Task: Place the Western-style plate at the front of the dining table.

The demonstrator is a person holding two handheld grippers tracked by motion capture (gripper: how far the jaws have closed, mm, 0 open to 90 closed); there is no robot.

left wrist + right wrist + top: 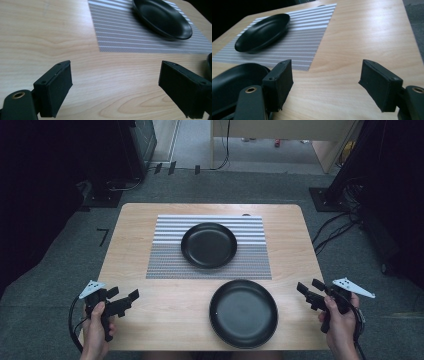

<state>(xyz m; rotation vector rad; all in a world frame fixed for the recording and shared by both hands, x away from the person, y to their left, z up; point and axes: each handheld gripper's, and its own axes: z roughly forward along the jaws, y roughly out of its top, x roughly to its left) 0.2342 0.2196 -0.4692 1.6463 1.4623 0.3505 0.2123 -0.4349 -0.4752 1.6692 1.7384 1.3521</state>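
Note:
Two black plates lie on a light wooden table (pixel 135 260). The far plate (pixel 209 245) (pixel 162 18) (pixel 263 31) rests on a grey striped placemat (pixel 170 255) (pixel 120 32) (pixel 297 47). The near plate (pixel 243 313) (pixel 232 82) sits on bare wood by the front edge. My left gripper (pixel 123 298) (pixel 115 87) hovers open over the table's front left corner, nothing between its jaws. At the front right edge my right gripper (pixel 310 291) (pixel 325 82) is open too, just right of the near plate, holding nothing.
Grey carpet (pixel 65 270) surrounds the table. Black stands and cables (pixel 335 227) lie on the floor to the right, dark equipment (pixel 125 150) at the back left. Bare wood stretches on both sides of the placemat.

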